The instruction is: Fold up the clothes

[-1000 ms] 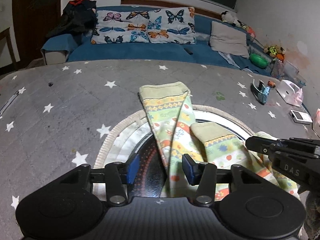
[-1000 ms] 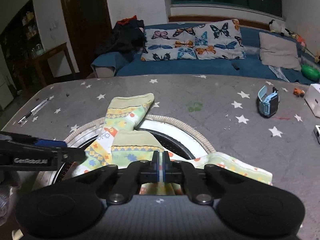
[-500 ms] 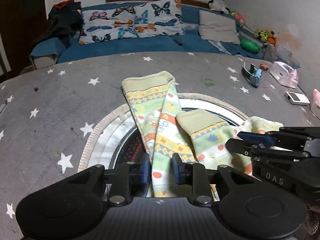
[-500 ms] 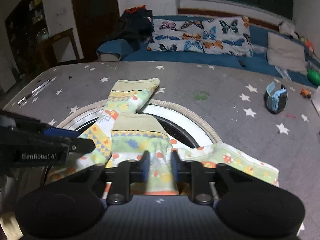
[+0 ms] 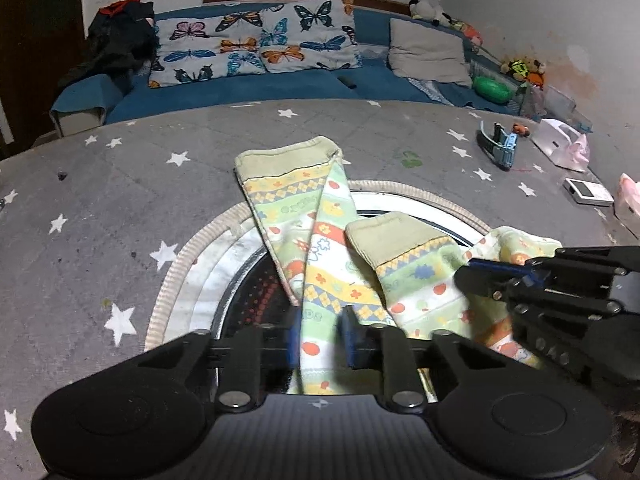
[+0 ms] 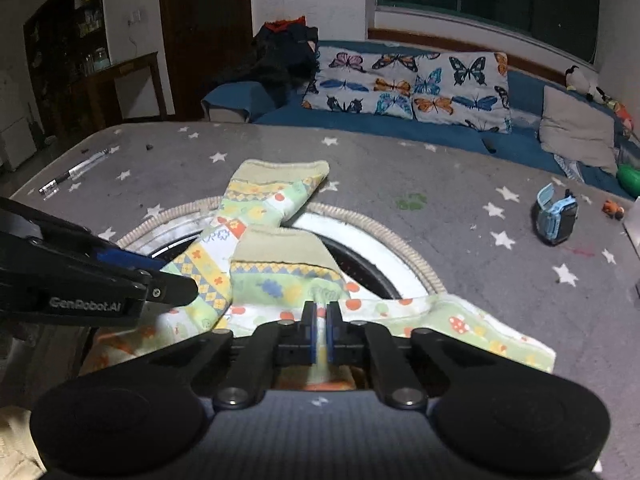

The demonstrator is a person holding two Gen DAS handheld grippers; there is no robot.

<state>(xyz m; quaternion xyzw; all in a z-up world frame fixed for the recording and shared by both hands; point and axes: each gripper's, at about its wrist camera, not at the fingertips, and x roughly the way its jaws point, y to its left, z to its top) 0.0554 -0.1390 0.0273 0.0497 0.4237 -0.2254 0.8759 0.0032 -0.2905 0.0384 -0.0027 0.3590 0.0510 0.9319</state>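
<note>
On the star-patterned grey table (image 5: 120,208), over the round woven mat (image 5: 188,264), lay a small pair of printed trousers (image 5: 332,264), its two cuffed legs pointing away towards the sofa (image 5: 248,92). A second before, the left gripper (image 5: 320,340) had stood wide open around the near edge of the cloth; now its blue pads had drawn in until they seemed to pinch that edge, though blur hid the actual contact. The right gripper (image 6: 320,336), briefly parted half a second back, was clenched again on the waist end. With both ends gripped, I judged a fold was about to be made. The waistband itself lay hidden beneath both grippers.
</note>
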